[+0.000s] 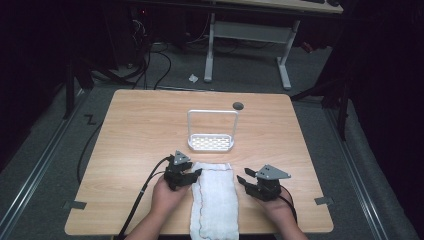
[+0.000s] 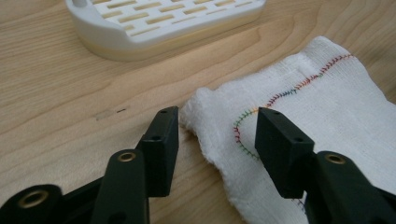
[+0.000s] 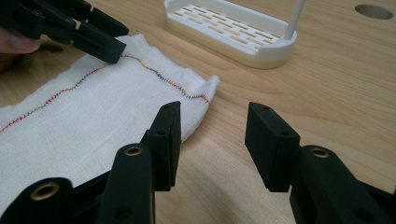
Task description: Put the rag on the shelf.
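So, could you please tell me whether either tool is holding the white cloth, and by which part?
Nothing is held: the left tool and right tool stand open beside the cloth.

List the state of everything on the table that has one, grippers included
Cloth: folded into a long strip, lying flat, near end over the table edge, not gripped.
Rack: upright beyond the cloth, tray bare.
Left gripper: open, jaws astride the cloth's far left corner, pads not pressing.
Right gripper: open, nothing between the jaws, just off the cloth's far right corner.
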`<state>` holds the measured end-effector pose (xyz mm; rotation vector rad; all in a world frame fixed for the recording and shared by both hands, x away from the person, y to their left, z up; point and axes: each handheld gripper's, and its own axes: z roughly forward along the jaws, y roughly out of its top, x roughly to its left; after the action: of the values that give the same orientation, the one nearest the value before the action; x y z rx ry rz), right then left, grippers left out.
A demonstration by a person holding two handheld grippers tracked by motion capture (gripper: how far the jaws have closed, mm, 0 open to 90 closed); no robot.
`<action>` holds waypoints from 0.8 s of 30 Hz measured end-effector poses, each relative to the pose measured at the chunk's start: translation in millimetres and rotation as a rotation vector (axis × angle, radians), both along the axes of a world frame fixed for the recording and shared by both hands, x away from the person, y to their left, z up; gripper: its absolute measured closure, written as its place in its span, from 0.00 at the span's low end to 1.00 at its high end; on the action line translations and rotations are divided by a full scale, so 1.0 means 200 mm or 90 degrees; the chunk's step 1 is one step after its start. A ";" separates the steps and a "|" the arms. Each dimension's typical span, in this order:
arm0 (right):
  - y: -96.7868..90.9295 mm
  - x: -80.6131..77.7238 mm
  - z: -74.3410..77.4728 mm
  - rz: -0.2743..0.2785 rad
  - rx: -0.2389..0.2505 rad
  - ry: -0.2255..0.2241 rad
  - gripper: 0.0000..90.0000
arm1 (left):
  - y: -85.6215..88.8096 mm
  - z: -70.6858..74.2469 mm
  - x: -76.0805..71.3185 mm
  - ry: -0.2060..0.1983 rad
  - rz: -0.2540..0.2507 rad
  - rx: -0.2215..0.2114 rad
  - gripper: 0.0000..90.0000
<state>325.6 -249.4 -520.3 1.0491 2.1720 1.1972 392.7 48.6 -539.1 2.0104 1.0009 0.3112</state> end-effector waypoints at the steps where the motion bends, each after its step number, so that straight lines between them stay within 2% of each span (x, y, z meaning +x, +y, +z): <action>1: 0.00 0.00 0.00 -0.001 0.000 0.002 0.62 | -0.01 0.00 0.01 -0.001 -0.002 0.003 0.58; 2: 0.00 0.01 -0.01 -0.002 -0.002 0.005 0.62 | -0.02 0.00 0.02 -0.002 -0.009 0.004 0.58; 5: 0.00 0.02 -0.01 -0.016 -0.015 0.016 0.60 | -0.03 0.00 0.02 -0.003 -0.011 0.005 0.72; 9: -0.02 0.02 -0.01 -0.021 0.004 0.016 0.57 | -0.05 0.00 0.01 -0.002 -0.020 0.007 0.83; 11: -0.02 0.02 0.00 -0.021 0.009 0.011 0.57 | -0.04 0.00 0.02 0.009 -0.027 -0.005 0.87; 14: 0.00 0.03 -0.01 -0.017 0.013 0.014 0.54 | -0.03 -0.01 0.03 0.026 -0.026 -0.023 0.90; 18: 0.04 0.05 -0.02 -0.011 0.024 0.048 0.51 | -0.03 -0.01 0.03 0.026 -0.027 -0.024 0.91; 22: 0.10 0.15 0.01 -0.024 0.029 0.070 0.52 | -0.03 -0.01 0.03 0.026 -0.027 -0.024 0.91; 24: 0.14 0.20 0.02 -0.032 0.019 0.071 0.53 | -0.03 -0.01 0.03 0.028 -0.028 -0.025 0.91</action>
<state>365.1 -221.7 -516.5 1.2033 2.2024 1.1781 399.2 43.3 -540.2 2.0082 0.9809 0.2237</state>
